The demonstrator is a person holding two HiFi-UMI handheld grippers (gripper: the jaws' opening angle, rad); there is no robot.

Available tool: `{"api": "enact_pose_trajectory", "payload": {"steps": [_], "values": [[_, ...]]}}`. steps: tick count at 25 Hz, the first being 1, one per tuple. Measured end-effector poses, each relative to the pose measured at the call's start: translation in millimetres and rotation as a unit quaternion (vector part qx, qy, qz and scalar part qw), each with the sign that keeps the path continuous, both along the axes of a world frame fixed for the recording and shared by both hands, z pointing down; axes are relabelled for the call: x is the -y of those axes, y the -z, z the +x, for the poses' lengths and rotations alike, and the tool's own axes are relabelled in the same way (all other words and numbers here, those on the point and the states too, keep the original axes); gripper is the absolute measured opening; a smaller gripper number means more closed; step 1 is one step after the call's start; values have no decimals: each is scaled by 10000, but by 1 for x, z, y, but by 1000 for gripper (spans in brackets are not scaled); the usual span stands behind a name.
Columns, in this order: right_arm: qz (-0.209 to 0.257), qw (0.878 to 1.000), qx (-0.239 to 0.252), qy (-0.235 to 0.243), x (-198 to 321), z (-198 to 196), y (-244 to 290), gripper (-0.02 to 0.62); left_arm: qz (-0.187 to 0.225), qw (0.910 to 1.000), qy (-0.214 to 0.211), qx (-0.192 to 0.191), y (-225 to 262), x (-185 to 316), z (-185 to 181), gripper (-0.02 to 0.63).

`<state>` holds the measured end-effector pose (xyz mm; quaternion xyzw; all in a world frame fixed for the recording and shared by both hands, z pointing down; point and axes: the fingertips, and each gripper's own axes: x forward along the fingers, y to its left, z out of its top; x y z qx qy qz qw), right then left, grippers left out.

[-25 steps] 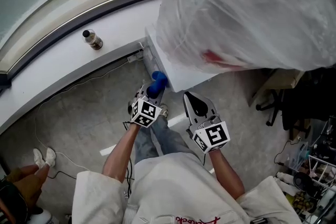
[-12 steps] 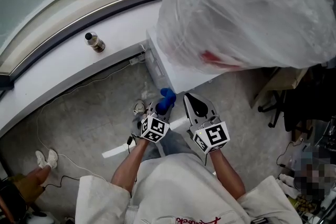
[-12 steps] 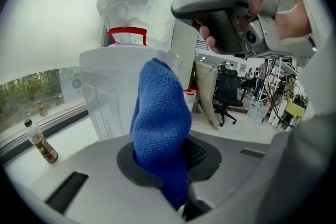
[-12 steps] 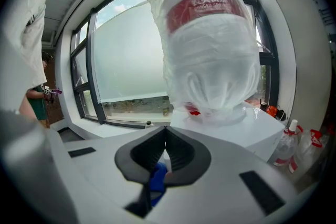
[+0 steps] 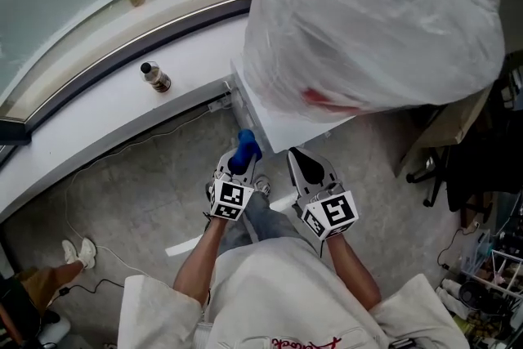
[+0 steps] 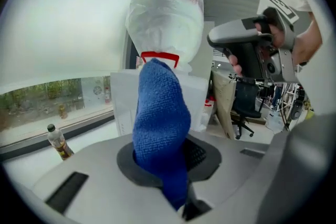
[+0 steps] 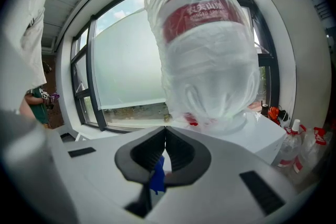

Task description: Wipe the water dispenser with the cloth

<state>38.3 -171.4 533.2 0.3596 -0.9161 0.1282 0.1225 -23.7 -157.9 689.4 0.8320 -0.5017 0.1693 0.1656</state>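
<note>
The left gripper (image 5: 238,165) has its fingers clamped on a blue cloth (image 6: 160,128), which stands up out of them in a thick fold. In the head view the cloth sits just at the near left corner of the white dispenser (image 5: 276,125); whether it touches the cabinet cannot be told. In the left gripper view the top of the cloth lies in front of the dispenser's upper edge, under the red collar of the jug (image 5: 372,12), which is wrapped in clear plastic and stands upside down on top. The right gripper (image 7: 165,134) has its fingers pressed together at the tips with nothing between them, and hangs beside the left one, apart from the dispenser. The dispenser stands on the floor (image 5: 135,184) against the edge of a white window ledge (image 5: 90,114). A small bottle (image 5: 155,78) stands upright on the ledge, well to the left of the dispenser
</note>
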Motion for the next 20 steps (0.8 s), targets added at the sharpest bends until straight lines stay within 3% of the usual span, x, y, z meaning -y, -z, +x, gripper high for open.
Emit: {"api": "enact_pose_trajectory", "payload": {"steps": [7, 11, 20], "values": [[291, 9994, 92, -141, 6, 18, 29, 15, 555, 9982, 213, 116, 82, 11, -25, 63], [611, 9975, 243, -275, 21, 22, 47, 15, 1151, 9929, 220, 199, 148, 30, -40, 63], [822, 9934, 424, -682, 20, 68, 83, 14, 1627, 9859, 352, -153, 232, 20, -17, 63]]}}
